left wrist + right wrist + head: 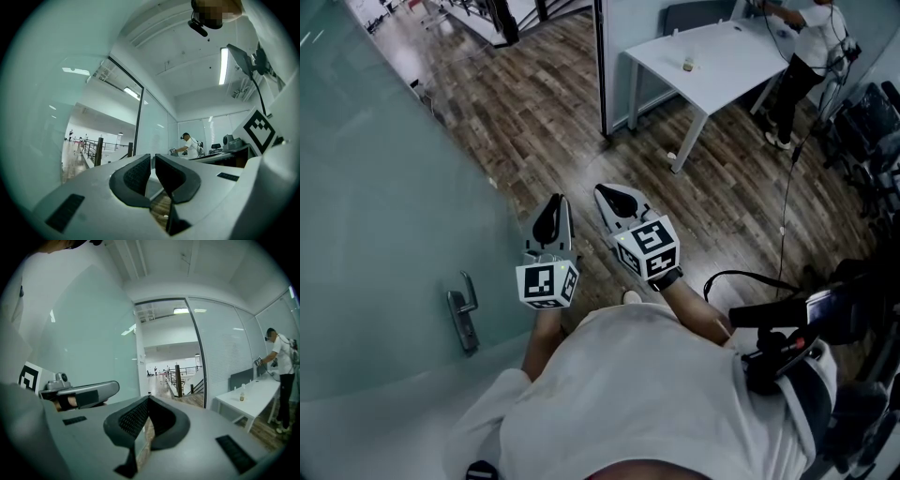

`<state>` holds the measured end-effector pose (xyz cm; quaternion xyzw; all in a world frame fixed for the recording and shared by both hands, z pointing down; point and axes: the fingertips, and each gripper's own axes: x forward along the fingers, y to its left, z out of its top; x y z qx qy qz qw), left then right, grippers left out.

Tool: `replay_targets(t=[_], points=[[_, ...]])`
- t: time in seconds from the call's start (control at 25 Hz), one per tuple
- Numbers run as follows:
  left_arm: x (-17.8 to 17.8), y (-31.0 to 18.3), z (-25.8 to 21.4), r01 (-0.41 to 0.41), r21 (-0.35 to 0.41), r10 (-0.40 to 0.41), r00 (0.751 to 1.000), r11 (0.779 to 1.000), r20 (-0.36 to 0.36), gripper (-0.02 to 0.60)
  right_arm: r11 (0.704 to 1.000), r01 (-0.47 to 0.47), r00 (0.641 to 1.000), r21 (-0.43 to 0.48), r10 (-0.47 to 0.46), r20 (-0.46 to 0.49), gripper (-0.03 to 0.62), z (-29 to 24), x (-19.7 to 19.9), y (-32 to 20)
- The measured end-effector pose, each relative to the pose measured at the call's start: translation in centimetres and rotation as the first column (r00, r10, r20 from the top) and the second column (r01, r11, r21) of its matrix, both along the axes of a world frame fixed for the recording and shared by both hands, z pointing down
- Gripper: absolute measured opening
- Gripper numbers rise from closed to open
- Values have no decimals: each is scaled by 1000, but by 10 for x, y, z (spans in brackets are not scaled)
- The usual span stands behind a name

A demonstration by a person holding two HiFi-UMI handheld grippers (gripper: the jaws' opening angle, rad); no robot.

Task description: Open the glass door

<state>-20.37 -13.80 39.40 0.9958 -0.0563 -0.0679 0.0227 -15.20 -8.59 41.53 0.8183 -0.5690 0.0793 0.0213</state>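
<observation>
The frosted glass door (384, 187) fills the left of the head view, with its metal lever handle (464, 314) low on the pane. My left gripper (551, 214) hangs a little right of the handle and apart from it. Its jaws are drawn together to a thin slit with nothing between them (153, 161). My right gripper (617, 199) is just to the right of the left one, shut and empty, its pads meeting at the tips (148, 401). Both point past the door (89, 343) toward the wooden floor.
A dark door-frame post (600, 66) stands ahead. Behind it is a white table (712, 61) with a small bottle (688, 64), and a person (811, 37) is working at its far end. Dark chairs (872, 122) and a cable (787, 187) are at the right.
</observation>
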Motion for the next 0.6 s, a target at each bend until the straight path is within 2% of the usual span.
replay_targets(t=[0.16, 0.6], points=[[-2, 1, -2, -3, 20, 3, 1000, 1000, 2, 32, 1000, 3, 1000, 4, -3, 3, 2, -1, -3, 0], [-8, 10, 3, -14, 15, 14, 1000, 1000, 8, 32, 1000, -20, 1000, 1, 20, 2, 2, 3, -5, 11]])
